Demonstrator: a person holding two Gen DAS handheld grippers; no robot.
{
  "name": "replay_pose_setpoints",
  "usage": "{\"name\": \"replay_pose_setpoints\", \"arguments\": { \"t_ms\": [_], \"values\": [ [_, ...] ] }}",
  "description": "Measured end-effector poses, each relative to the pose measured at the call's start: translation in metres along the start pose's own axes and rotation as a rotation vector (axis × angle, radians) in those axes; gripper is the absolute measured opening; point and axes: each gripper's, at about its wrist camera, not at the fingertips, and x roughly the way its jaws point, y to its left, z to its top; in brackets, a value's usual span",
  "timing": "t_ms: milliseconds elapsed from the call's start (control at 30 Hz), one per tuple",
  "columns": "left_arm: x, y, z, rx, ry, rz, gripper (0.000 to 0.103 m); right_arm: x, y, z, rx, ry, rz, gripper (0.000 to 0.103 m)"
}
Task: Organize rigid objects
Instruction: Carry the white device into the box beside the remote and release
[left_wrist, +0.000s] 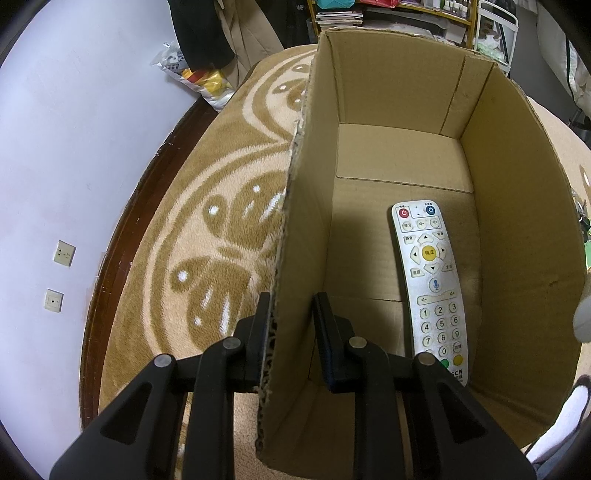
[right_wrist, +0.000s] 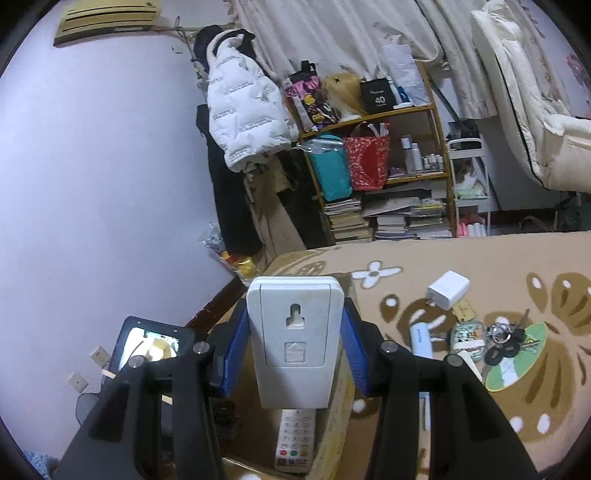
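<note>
A brown cardboard box stands open on the patterned beige blanket. My left gripper is shut on the box's left wall, one finger outside and one inside. A white remote with numbered keys lies face up on the box floor, apart from the gripper. In the right wrist view my right gripper is shut on a second white remote, back side up with its battery cover showing. It hangs above the box, where the first remote shows below.
To the right on the blanket lie a white charger, a pale blue tube, a small printed case, keys and a round green mat. A cluttered shelf stands behind. The wall is close on the left.
</note>
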Motion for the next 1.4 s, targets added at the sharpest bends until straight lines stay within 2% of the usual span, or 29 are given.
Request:
{"name": "replay_pose_setpoints", "arguments": {
  "t_ms": [300, 567, 667, 833, 933, 1000, 1033, 1100, 1233, 1300, 1400],
  "values": [
    [-0.001, 0.000, 0.000, -0.001, 0.002, -0.003, 0.022, 0.027, -0.001, -0.015, -0.016, 0.071, 0.000, 0.050],
    [-0.001, 0.001, 0.000, -0.008, 0.001, -0.011, 0.022, 0.058, -0.006, -0.026, -0.035, 0.165, -0.052, 0.051],
    [0.000, 0.001, 0.000, -0.008, 0.003, -0.009, 0.022, 0.061, 0.000, -0.028, -0.091, 0.168, -0.069, 0.051],
    [0.000, 0.002, 0.001, -0.010, 0.007, -0.015, 0.022, 0.059, 0.003, -0.026, -0.104, 0.157, -0.085, 0.053],
    [0.000, 0.003, 0.001, -0.013, 0.009, -0.018, 0.022, 0.054, 0.002, -0.021, -0.102, 0.134, -0.093, 0.062],
    [0.000, 0.003, 0.001, -0.012, 0.009, -0.017, 0.022, 0.051, -0.001, -0.018, -0.098, 0.122, -0.100, 0.072],
    [0.000, 0.003, 0.001, -0.012, 0.008, -0.018, 0.023, 0.051, -0.003, -0.017, -0.099, 0.122, -0.102, 0.074],
    [-0.001, 0.003, 0.001, -0.010, 0.004, -0.010, 0.023, 0.053, -0.008, -0.014, -0.100, 0.130, -0.107, 0.084],
    [0.000, 0.003, 0.001, -0.006, 0.003, -0.008, 0.023, 0.054, -0.024, -0.008, -0.064, 0.139, -0.126, 0.093],
    [0.000, 0.003, 0.001, -0.002, 0.004, -0.004, 0.023, 0.055, -0.036, -0.005, -0.035, 0.146, -0.140, 0.103],
    [0.000, 0.000, 0.000, 0.012, 0.000, 0.005, 0.023, 0.059, -0.055, -0.003, 0.036, 0.167, -0.165, 0.103]
  ]
}}
